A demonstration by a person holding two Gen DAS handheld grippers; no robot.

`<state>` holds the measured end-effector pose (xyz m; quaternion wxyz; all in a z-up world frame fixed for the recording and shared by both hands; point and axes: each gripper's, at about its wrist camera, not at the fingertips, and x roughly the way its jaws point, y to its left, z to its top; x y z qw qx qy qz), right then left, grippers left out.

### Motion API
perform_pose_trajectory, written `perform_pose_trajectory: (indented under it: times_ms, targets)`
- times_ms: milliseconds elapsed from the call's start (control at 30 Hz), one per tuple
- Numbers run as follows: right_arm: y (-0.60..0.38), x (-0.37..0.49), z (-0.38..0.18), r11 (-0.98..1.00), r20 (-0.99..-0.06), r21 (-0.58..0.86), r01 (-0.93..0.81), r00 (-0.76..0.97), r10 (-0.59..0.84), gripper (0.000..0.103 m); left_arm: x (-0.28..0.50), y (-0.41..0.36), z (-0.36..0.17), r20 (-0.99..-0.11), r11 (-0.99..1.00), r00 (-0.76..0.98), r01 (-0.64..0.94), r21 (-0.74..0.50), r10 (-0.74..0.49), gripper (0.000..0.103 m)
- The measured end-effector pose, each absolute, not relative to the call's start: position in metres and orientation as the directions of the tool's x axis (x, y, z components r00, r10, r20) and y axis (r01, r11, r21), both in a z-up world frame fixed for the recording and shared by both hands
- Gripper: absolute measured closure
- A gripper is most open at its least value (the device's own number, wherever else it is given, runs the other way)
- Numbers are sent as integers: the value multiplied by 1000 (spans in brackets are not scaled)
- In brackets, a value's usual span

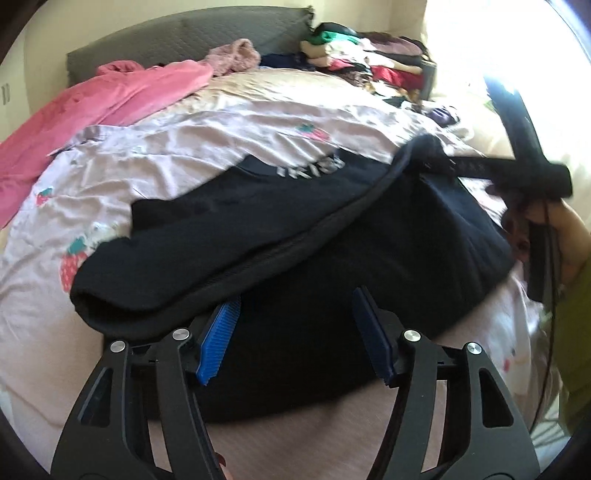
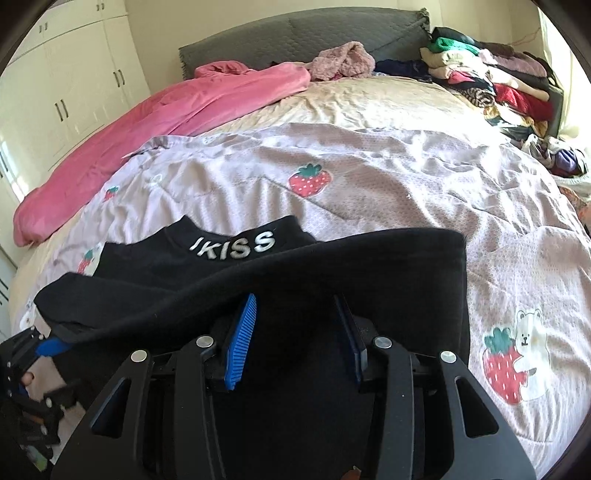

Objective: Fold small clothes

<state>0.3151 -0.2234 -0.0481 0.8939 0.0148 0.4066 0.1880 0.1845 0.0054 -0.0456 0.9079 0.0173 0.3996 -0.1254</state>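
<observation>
A black top (image 2: 166,273) with white "IKISS" lettering (image 2: 234,245) lies on the bed, one side folded over across its body. In the right wrist view my right gripper (image 2: 295,295) has black cloth between its blue pads, and the folded edge drapes over their tips. The left wrist view shows that gripper (image 1: 432,164) at the right, with the cloth (image 1: 221,221) pulled up into a peak at its tips. My left gripper (image 1: 295,295) stands open over the near part of the top, the left pad (image 1: 218,328) just under the fold.
A lilac quilt (image 2: 369,177) with strawberry prints covers the bed. A pink blanket (image 2: 147,118) lies along the left, and a heap of clothes (image 2: 498,81) sits at the far right by the grey headboard (image 2: 314,33). White wardrobes (image 2: 66,92) stand on the left.
</observation>
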Motion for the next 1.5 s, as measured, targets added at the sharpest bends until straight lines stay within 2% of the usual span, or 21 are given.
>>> perform_pose_trajectory:
  times_ms: [200, 433, 533, 600, 733, 867, 1067, 1167, 1200, 1233, 1267, 1300, 1500]
  targets:
    - [-227, 324, -47, 941, -723, 163, -296, 613, 318, 62, 231, 31, -40, -737, 990, 661, 99, -97, -139, 46]
    - [-243, 313, -35, 945, -691, 170, -280, 650, 317, 61, 259, 61, -37, -712, 948, 676, -62, -312, -190, 45]
    - [-255, 306, -27, 953, -678, 142, -269, 675, 291, 56, 254, 75, -35, -696, 961, 704, -72, -267, -141, 44]
    - [-266, 304, -24, 963, -675, 121, -242, 691, 259, 54, 253, 88, -34, -696, 966, 710, -95, -241, -104, 39]
    - [-290, 309, -31, 981, -692, 107, -164, 696, 192, 52, 255, 117, -36, -702, 967, 710, -140, -214, -53, 36]
    - [-292, 317, -44, 983, -721, 106, -147, 670, 178, 48, 260, 134, -44, -716, 954, 689, -129, -271, -110, 36]
    - [-279, 331, -56, 985, -748, 73, -158, 645, 159, 48, 264, 139, -61, -723, 936, 670, -121, -330, -169, 37]
    - [-276, 339, -61, 986, -758, 60, -156, 636, 147, 48, 264, 132, -66, -723, 939, 666, -98, -328, -183, 72]
    - [-275, 341, -62, 986, -759, 56, -155, 635, 143, 49, 263, 130, -65, -719, 942, 671, -90, -323, -182, 77]
    - [-275, 343, -64, 987, -759, 50, -152, 636, 136, 61, 260, 125, -63, -715, 952, 681, -83, -295, -162, 80]
    - [-275, 344, -66, 987, -764, 49, -150, 631, 134, 74, 258, 121, -60, -708, 959, 690, -74, -273, -148, 90]
    - [-276, 345, -67, 987, -767, 54, -151, 627, 138, 95, 255, 118, -56, -698, 964, 702, -62, -259, -142, 96]
    - [-296, 343, -51, 983, -713, 136, -126, 676, 185, 95, 246, 114, -26, -645, 972, 755, -45, -231, -118, 98]
